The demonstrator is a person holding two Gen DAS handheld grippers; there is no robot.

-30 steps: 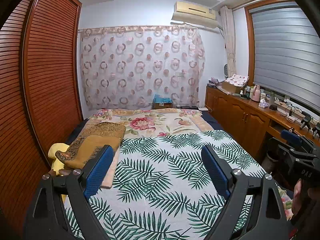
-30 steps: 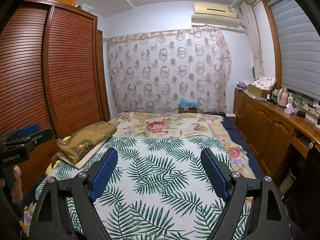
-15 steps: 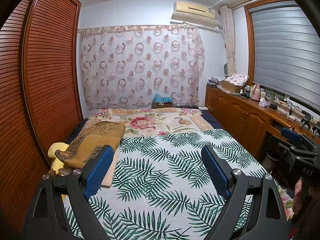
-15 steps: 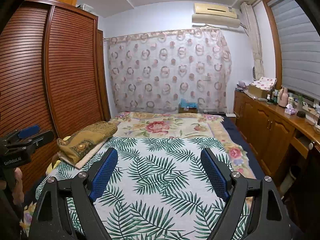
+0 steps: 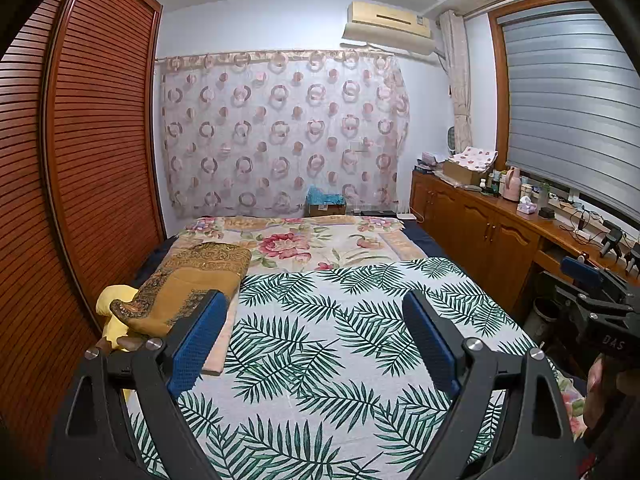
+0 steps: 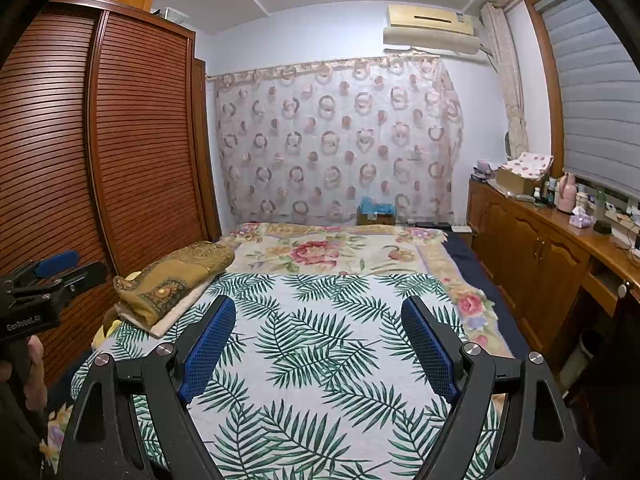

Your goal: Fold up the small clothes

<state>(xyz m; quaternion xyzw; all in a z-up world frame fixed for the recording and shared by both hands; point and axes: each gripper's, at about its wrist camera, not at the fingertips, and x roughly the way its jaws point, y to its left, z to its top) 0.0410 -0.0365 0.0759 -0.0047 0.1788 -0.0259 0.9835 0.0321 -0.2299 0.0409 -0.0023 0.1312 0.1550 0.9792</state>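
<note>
Bedroom, palm-leaf sheet [image 5: 320,344] on bed | our left gripper [image 5: 312,340] and right gripper [image 6: 320,344] gape, empty | folded clothes [image 5: 192,280] near wardrobe [image 5: 100,140] | risk: pinching sheet with garment

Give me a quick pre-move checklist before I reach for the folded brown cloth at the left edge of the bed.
1. Left gripper jaws open, nothing held: ok.
2. Right gripper jaws open, nothing held: ok.
3. Brown patterned cloth in view, on the pile at the bed's left edge: ok.
4. Palm-leaf sheet lies flat as a work surface: ok.
5. Grippers apart from each other: ok.
6. Whether that cloth is a small garment to fold: cannot tell.
</note>
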